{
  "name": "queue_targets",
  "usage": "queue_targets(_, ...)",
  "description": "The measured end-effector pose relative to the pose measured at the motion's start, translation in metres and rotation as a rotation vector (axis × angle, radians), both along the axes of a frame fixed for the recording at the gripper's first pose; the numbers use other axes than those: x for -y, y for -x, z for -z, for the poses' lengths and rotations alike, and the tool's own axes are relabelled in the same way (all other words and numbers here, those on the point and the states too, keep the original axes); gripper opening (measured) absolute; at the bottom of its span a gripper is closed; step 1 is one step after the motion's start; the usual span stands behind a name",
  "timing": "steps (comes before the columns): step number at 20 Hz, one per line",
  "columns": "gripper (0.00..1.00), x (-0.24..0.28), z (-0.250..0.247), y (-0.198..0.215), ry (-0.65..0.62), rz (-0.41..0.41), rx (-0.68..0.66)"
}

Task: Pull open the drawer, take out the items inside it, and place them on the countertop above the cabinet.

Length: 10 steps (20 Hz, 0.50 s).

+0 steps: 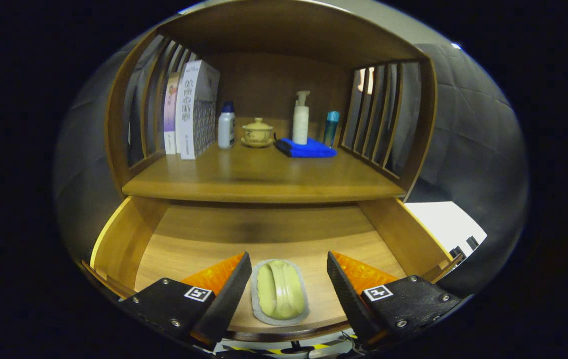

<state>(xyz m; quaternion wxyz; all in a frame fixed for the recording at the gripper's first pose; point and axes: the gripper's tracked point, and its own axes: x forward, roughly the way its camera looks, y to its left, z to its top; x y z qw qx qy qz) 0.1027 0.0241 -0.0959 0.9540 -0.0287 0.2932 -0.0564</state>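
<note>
My gripper (288, 294) hangs over the open drawer (129, 239), jaws wide apart around the green brush (280, 291), gripping nothing.

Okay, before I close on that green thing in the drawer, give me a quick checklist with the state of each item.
1. Wooden drawer pulled open: ok, its floor is exposed.
2. Pale green oval item with a grey rim between the fingers of the gripper: ok, it lies centred in the gap.
3. Gripper open wide enough: ok, a gap shows on both sides of the item.
4. Fingers touching the item: not yet, both stand apart from it.
5. Free spot on the wooden countertop: ok, its front part is bare; the folded blue cloth and bottles sit farther back.
6. Fingers low enough to grip: cannot tell.
</note>
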Motion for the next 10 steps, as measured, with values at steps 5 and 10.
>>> queue_targets(5, 0.92, -0.011, 0.022, -0.014, -0.105, 0.027, -0.104)
queue_targets(10, 0.87, -0.008, 0.043, -0.014, -0.109, 0.033, -0.226)
